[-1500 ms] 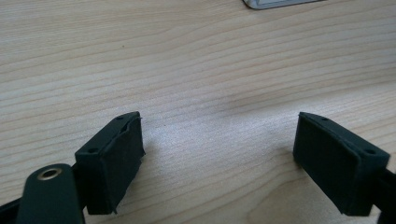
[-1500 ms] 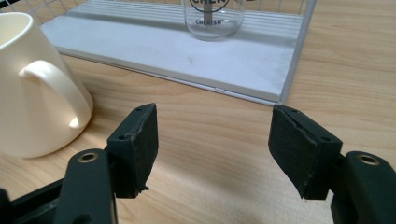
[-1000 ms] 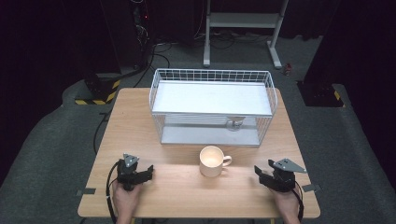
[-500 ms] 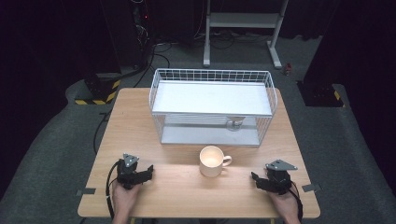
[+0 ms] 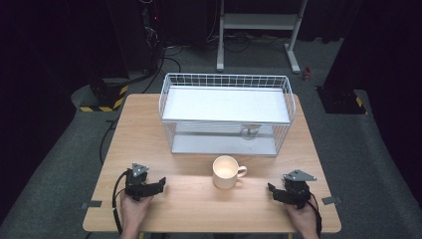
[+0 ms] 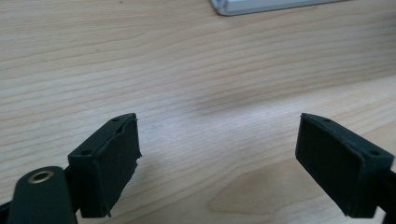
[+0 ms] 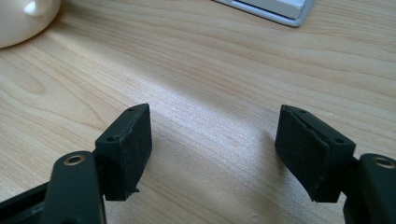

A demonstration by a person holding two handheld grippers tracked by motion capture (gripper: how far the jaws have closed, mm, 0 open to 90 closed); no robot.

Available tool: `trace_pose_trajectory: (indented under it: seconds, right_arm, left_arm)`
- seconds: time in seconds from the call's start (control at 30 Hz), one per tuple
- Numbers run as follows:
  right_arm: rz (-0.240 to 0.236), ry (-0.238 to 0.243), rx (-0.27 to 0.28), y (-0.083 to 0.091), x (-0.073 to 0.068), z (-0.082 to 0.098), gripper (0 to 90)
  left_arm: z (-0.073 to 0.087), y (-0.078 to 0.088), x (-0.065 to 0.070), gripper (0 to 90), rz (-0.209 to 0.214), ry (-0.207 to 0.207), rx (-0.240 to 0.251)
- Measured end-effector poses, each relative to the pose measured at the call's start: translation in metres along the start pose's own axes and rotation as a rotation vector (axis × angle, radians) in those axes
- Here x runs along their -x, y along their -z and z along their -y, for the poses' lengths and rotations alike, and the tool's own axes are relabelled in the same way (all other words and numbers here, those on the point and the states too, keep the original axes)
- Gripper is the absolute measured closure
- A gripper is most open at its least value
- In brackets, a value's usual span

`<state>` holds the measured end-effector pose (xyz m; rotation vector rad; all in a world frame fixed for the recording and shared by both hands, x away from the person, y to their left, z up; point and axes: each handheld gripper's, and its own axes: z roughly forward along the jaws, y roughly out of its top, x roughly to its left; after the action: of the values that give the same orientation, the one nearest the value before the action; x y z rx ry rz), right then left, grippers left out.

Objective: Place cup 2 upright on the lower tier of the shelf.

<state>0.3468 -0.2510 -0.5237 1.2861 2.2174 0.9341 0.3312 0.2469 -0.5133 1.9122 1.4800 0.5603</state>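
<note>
Mug at lower centre, basket above it. Left gripper lower left, right gripper lower right; both jaws apart, empty.

My wooden table is a pale, grained rectangle standing on grey carpet, and its far half carries a white wire basket with a flat white shelf inside and a light tray at its base, whose corner I also see at the top of my right gripper view. Just in front of the basket, about midway across, a cream mug stands upright on the wood with its handle turned to my right. My left gripper and right gripper rest at the near corners, well apart from the mug, jaws spread wide over bare wood.
</note>
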Motion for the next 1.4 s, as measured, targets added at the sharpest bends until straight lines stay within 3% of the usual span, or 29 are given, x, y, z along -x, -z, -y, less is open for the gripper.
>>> trace_pose_trajectory:
  seconds: [0.27,0.47,0.83,1.07,1.4]
  right_arm:
    - [0.002,0.000,0.000,0.000,0.000,0.000,26.5]
    - [0.007,-0.005,-0.003,-0.001,0.000,-0.001,25.3]
    - [0.007,-0.010,-0.006,-0.001,0.000,-0.001,24.1]
    - [0.010,-0.011,-0.004,-0.001,0.000,-0.001,23.8]
    - [0.010,-0.011,-0.006,-0.001,0.000,-0.001,23.8]
  left_arm:
    - [-0.003,0.003,0.017,14.1,0.057,-0.059,0.042]
    - [-0.006,0.006,0.035,12.1,0.134,-0.099,0.079]
    - [-0.009,0.007,0.055,10.5,0.180,-0.150,0.090]
    - [-0.010,0.008,0.065,10.6,0.244,-0.178,0.089]
    - [-0.013,0.009,0.074,10.4,0.259,-0.203,0.117]
